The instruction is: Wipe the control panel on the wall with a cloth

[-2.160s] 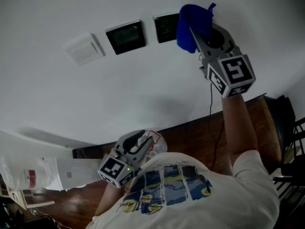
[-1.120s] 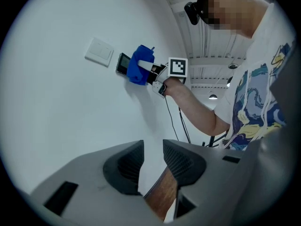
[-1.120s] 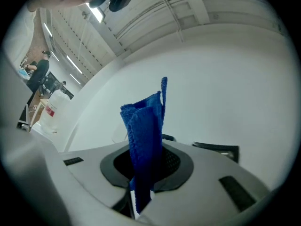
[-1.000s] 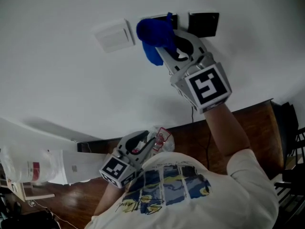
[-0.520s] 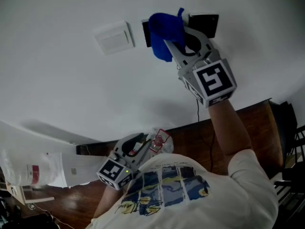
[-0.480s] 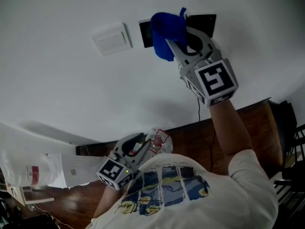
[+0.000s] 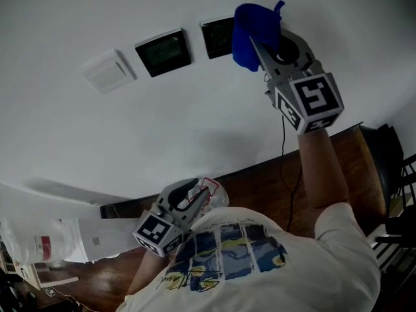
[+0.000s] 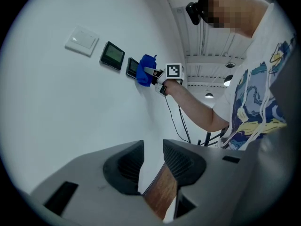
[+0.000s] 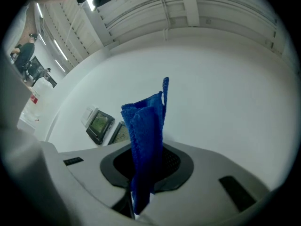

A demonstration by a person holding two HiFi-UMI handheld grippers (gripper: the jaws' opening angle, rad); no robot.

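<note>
Two dark control panels are set in the white wall, one (image 7: 164,51) to the left of the other (image 7: 218,36). My right gripper (image 7: 263,34) is raised to the wall and shut on a folded blue cloth (image 7: 253,26). The cloth lies over the right edge of the right-hand panel. In the right gripper view the cloth (image 9: 146,135) stands up between the jaws, with both panels (image 9: 99,124) to its left. My left gripper (image 7: 195,197) hangs low by the person's chest. Its jaws (image 8: 153,161) stand slightly apart with nothing between them.
A white switch plate (image 7: 107,70) sits left of the panels. A black cable (image 7: 286,168) hangs down the wall to the wooden floor (image 7: 260,184). White plastic-wrapped goods (image 7: 58,239) lie at lower left. Dark furniture (image 7: 390,168) stands at the right edge.
My right gripper has slid the cloth rightward along the wall, from between the two panels to the right edge of the right-hand one. The left gripper has stayed low.
</note>
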